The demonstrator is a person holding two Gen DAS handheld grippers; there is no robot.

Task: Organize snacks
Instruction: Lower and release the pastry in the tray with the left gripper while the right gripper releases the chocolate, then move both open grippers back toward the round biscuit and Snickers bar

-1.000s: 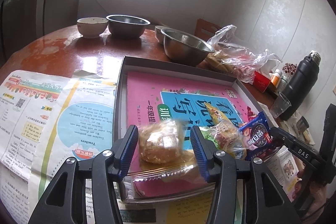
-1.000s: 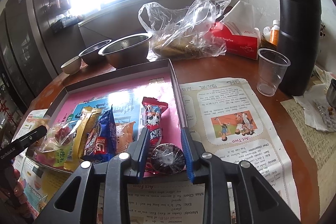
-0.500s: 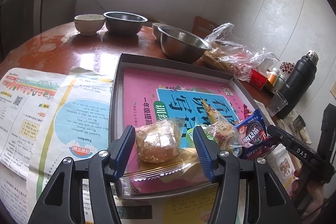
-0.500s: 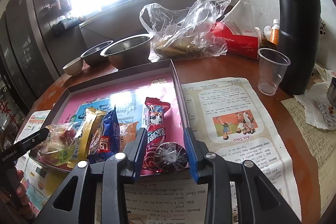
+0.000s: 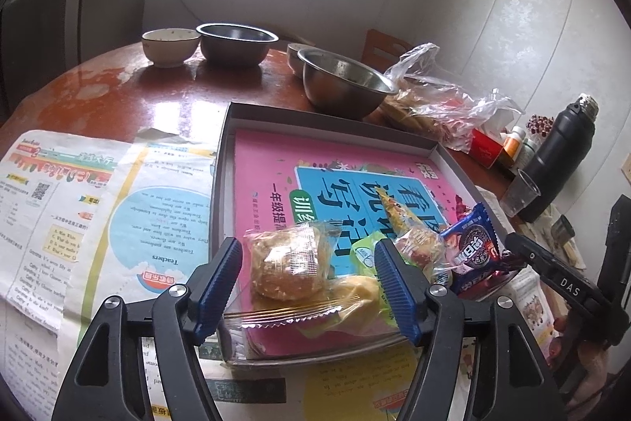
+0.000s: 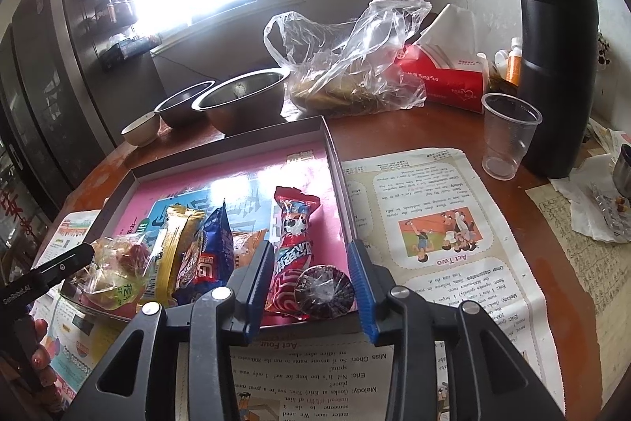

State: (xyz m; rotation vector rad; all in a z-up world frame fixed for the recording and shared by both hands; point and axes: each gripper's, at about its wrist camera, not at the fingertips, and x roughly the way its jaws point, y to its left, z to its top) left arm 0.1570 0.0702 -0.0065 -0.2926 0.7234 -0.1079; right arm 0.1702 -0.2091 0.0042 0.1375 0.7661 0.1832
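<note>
Snacks [image 5: 288,265] lie untouched between both grippers' opening jaws.

Wrapped snacks [image 5: 290,265] in tray [image 5: 221,184]

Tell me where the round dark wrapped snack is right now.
In the right wrist view, the round dark snack lies in the tray's near right corner, beside the red packet, between the opening jaws of the right gripper, untouched.
</note>
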